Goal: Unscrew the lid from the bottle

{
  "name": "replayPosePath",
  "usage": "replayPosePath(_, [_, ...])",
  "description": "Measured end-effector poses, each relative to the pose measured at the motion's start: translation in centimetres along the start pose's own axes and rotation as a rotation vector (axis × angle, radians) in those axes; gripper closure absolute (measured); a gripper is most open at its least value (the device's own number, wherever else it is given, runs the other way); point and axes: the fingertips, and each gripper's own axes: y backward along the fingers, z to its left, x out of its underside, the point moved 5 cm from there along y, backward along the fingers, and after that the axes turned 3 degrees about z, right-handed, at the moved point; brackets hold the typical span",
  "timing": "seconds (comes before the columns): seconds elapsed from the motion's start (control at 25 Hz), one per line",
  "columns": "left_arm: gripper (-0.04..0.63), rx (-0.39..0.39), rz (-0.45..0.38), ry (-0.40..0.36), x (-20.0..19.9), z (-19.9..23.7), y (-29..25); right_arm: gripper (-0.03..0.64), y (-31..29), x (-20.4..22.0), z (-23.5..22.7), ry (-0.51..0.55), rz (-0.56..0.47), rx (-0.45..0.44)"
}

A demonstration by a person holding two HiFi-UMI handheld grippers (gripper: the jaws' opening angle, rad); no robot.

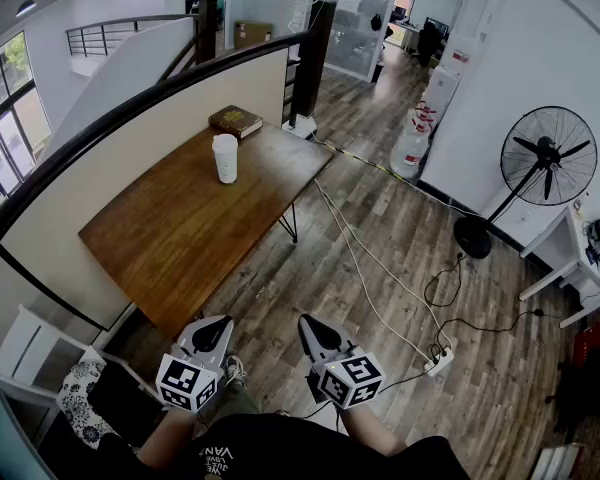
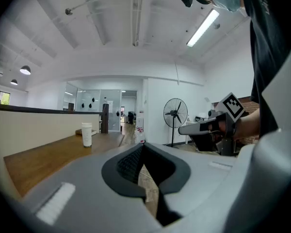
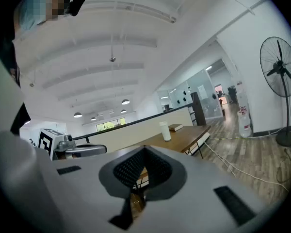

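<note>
Head view, looking steeply down: at six o'clock, closest to us, our two forearms reach out over a wood-plank floor [image 1: 400, 268], one gripper in each hand. The left gripper [image 1: 218, 324] sits at about seven o'clock and the right gripper [image 1: 308, 321] at about five. They are side by side, apart from each other, each with a black-and-white marker cube at its rear. Both point forward and only slightly down. In each gripper's own view the two dark ribbed pads meet at the tip. Both claws are closed together with nothing between them.

A white power strip [image 1: 439, 361] lies on the floor at about four o'clock, with cables trailing away from it.

Farther out, at eleven o'clock, a brown wooden table [image 1: 170, 238] stands against a low beige wall. The white bottle [image 1: 225, 158] stands upright near the table's far end, its lid on, well apart from both grippers. A dark book [image 1: 236, 121] lies flat just beyond it, at the far corner.

At two o'clock a black pedestal fan [image 1: 548, 153] stands by a white wall.
</note>
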Motion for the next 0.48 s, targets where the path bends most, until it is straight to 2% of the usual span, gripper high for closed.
replayPosePath(0.16, [0.585, -0.004, -0.009, 0.007, -0.2, -0.5, 0.4, 0.604, 0.5, -0.3, 0.3, -0.006, -0.014, -0.023])
replayPosePath(0.32, [0.584, -0.001, -0.042, 0.023, -0.6, -0.8, 0.0, 0.603, 0.5, -0.8, -0.3, -0.084, -0.069, -0.064])
replayPosePath(0.36, [0.568, 0.000, -0.050, 0.035, -0.6, -0.8, -0.1, 0.556, 0.4, -0.9, -0.5, -0.091, -0.071, -0.070])
replayPosePath(0.4, [0.497, 0.002, -0.055, 0.051, -0.6, -0.8, -0.3, 0.482, 0.2, -0.9, -0.7, -0.094, -0.069, -0.074])
replayPosePath(0.44, [0.394, 0.005, -0.055, 0.064, -0.6, -0.6, -0.6, 0.434, 0.0, -1.0, -0.9, -0.091, -0.066, -0.073])
replayPosePath(0.48, [0.362, 0.008, -0.050, 0.071, -0.5, -0.3, -0.8, 0.431, -0.3, -1.1, -1.1, -0.086, -0.064, -0.071])
